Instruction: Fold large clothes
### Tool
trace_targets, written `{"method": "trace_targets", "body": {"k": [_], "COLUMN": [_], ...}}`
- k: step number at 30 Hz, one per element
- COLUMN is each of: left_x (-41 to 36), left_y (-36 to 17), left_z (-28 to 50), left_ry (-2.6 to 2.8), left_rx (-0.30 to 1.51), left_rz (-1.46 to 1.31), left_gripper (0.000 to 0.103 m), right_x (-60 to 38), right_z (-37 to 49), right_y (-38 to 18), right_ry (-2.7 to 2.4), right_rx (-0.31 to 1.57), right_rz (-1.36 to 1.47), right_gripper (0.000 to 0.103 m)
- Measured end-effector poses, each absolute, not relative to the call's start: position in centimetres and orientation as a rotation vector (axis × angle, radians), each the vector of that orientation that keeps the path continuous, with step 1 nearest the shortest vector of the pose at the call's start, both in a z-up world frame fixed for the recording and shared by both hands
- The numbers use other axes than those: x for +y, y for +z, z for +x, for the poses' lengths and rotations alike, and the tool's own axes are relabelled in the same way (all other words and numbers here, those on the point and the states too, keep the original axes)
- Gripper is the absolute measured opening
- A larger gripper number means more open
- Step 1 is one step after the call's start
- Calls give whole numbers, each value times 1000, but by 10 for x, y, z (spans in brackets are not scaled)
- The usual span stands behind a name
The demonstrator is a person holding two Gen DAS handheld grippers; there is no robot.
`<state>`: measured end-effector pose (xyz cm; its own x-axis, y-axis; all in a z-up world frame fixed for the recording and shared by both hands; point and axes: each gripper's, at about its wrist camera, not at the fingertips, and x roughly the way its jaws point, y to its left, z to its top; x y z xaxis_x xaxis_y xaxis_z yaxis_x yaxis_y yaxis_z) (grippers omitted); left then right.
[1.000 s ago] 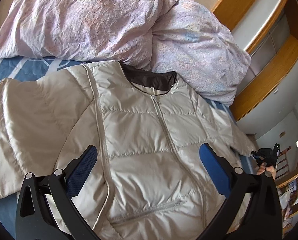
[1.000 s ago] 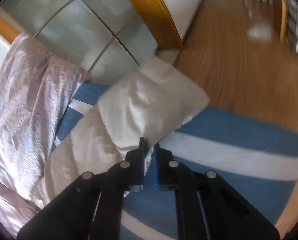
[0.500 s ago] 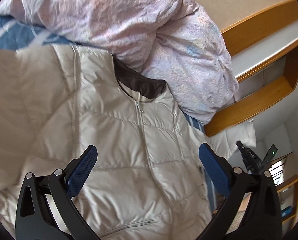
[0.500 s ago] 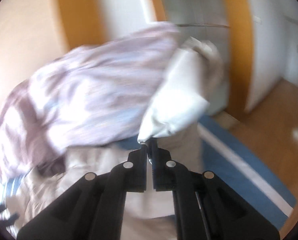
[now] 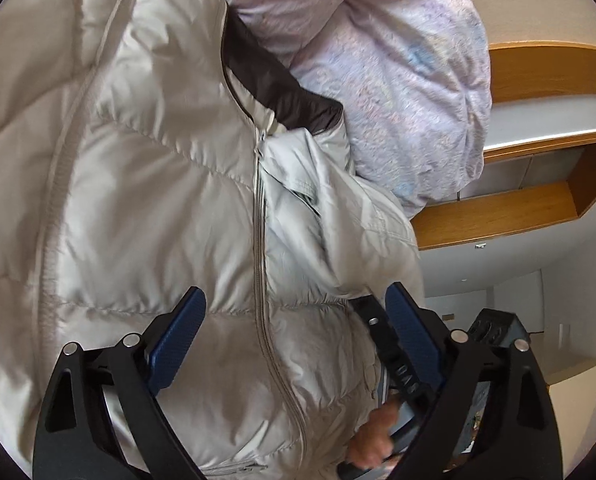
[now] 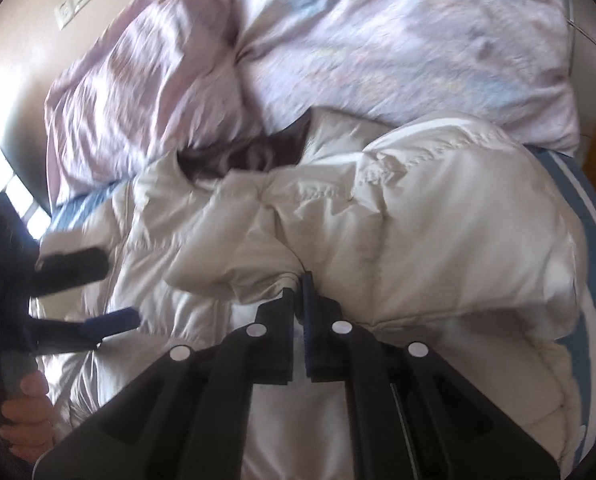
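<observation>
A cream quilted puffer jacket (image 5: 158, 200) with a dark brown collar lining (image 5: 282, 96) lies front up on the bed, zipper shut. My left gripper (image 5: 294, 320) is open and empty, hovering over the jacket's chest. My right gripper (image 6: 298, 292) is shut on the end of the jacket's sleeve (image 6: 378, 220), which is folded over across the jacket's front. The right gripper also shows in the left wrist view (image 5: 390, 352), and the left gripper in the right wrist view (image 6: 98, 292).
A crumpled lilac duvet (image 5: 398, 60) is piled against the collar end; it also shows in the right wrist view (image 6: 358, 40). The blue-and-white striped sheet (image 6: 578, 184) shows at the right edge. Wooden shelving (image 5: 518, 208) stands beyond the bed.
My right gripper has swung the sleeve up from the bed's side and laid it across the jacket's front. My left gripper has moved closer over the chest, still open.
</observation>
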<state>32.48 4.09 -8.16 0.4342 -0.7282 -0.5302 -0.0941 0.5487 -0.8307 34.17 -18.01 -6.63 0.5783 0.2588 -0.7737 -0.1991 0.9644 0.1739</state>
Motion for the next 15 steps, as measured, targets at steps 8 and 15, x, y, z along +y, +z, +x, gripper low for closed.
{"method": "trace_targets", "body": {"k": [8,15], "left_x": [26,41], "left_y": [-90,-96], "left_z": [342,343], "left_ry": [-462,-316], "left_rx": [1106,1089], "left_rz": [-948,-906], "left_gripper": [50,16], "right_x": [-146,-156], "right_z": [322,314], "right_y": [-77,-72], "right_ry": [337,357], "right_rx": [909,942], "right_rz": [-39,0], "right_gripper": [5,60]}}
